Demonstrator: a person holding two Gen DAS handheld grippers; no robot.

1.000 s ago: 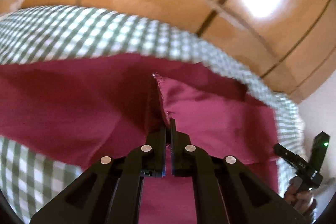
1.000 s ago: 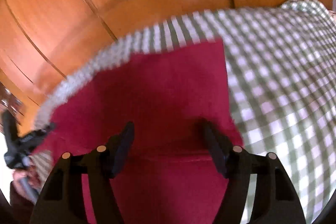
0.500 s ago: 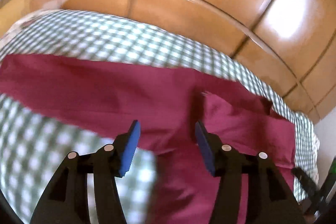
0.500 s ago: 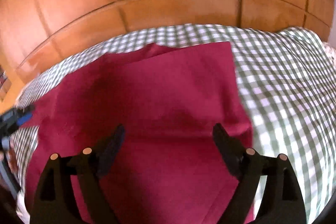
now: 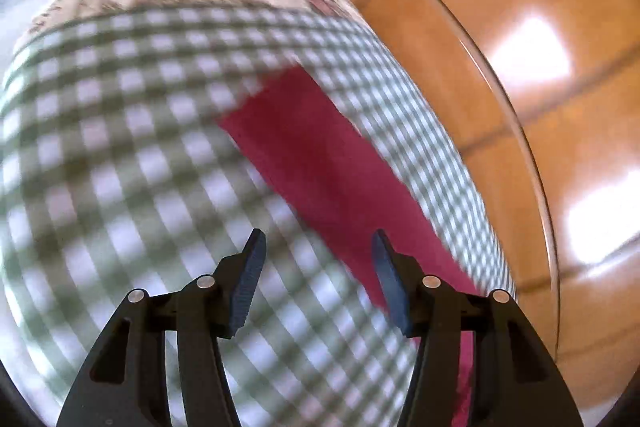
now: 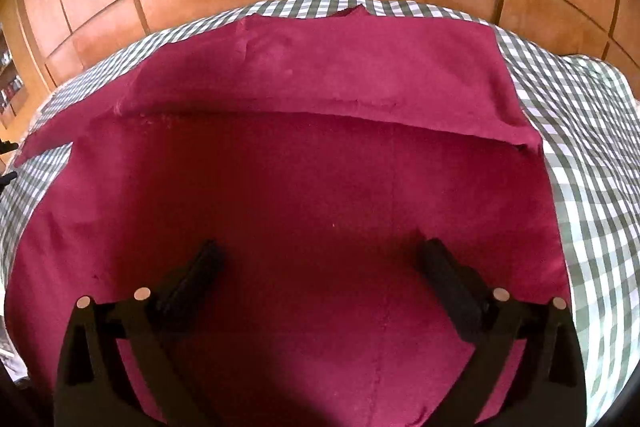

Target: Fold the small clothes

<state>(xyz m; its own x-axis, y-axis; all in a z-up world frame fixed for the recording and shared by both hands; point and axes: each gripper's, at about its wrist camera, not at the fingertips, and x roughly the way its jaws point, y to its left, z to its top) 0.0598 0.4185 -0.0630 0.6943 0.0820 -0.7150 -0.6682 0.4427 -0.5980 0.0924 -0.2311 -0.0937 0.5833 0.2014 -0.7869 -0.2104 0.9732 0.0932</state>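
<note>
The dark red, matte woven garment [image 6: 312,195] is spread flat on the green-and-white checked bedcover [image 6: 592,131], with its far portion already laid back over itself in a straight fold line ahead of the right gripper [image 6: 320,267]. A second ago a raised corner of this cloth was pinched between the shut jaws of the left gripper [image 5: 316,259]; that corner has since been let go, and the left gripper now stands half open with nothing between its blue ribbed pads [image 5: 250,279]. It has also been swung aside, so that mostly checked cover lies ahead of its fingers and only a strip of the red cloth [image 5: 332,171] runs past its right finger. The right gripper's jaws are opening, now very wide, above the near half of the garment, and no cloth is seen pinched between them. One fold is judged complete; the next likely needs a fresh hold on an edge.
</note>
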